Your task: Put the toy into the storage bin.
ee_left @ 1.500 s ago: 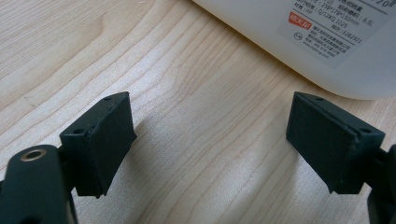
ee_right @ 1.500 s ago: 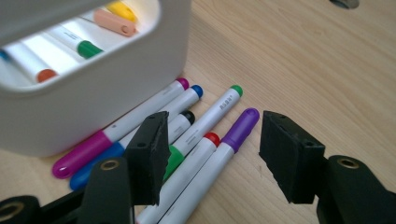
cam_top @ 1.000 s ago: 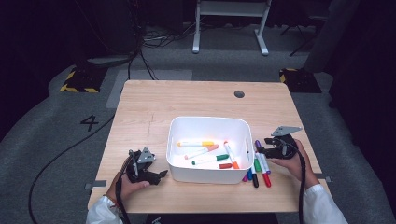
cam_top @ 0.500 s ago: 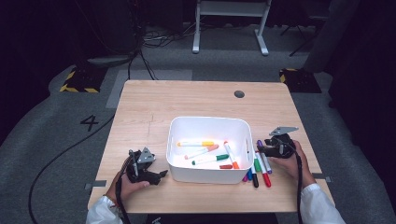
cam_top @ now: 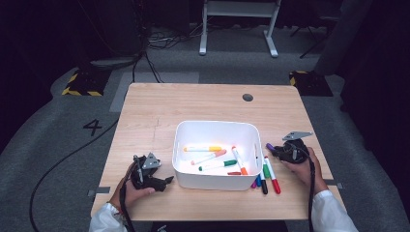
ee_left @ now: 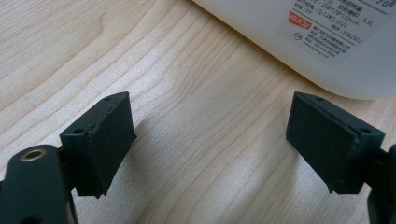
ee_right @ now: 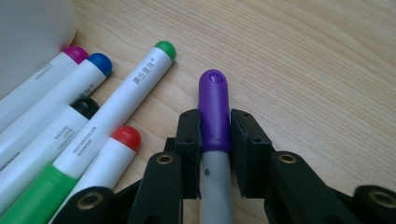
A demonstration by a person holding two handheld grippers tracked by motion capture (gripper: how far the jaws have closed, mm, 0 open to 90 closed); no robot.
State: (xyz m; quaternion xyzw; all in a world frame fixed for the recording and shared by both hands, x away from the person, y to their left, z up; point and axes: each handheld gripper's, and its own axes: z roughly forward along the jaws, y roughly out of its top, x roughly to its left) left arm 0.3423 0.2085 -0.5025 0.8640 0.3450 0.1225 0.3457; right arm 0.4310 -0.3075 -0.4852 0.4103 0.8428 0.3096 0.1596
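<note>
- At the table's near-left edge, the left gripper [cam_top: 167,181] sat on the wood, jaws wide with nothing between them; in the left gripper view just bare table [ee_left: 187,93] lay between the pads, with the bin's wall ahead to the right.
- Centre: white bin [cam_top: 183,133] held several markers, orange, green and red among them.
- Just right of the bin: loose markers [cam_top: 266,174] lay side by side on the table.
- Far right: the right gripper [ee_right: 215,135] had just been closing and its jaws clamped the purple marker [ee_right: 214,100] at the cap, beside the loose row, resting low over the wood.
</note>
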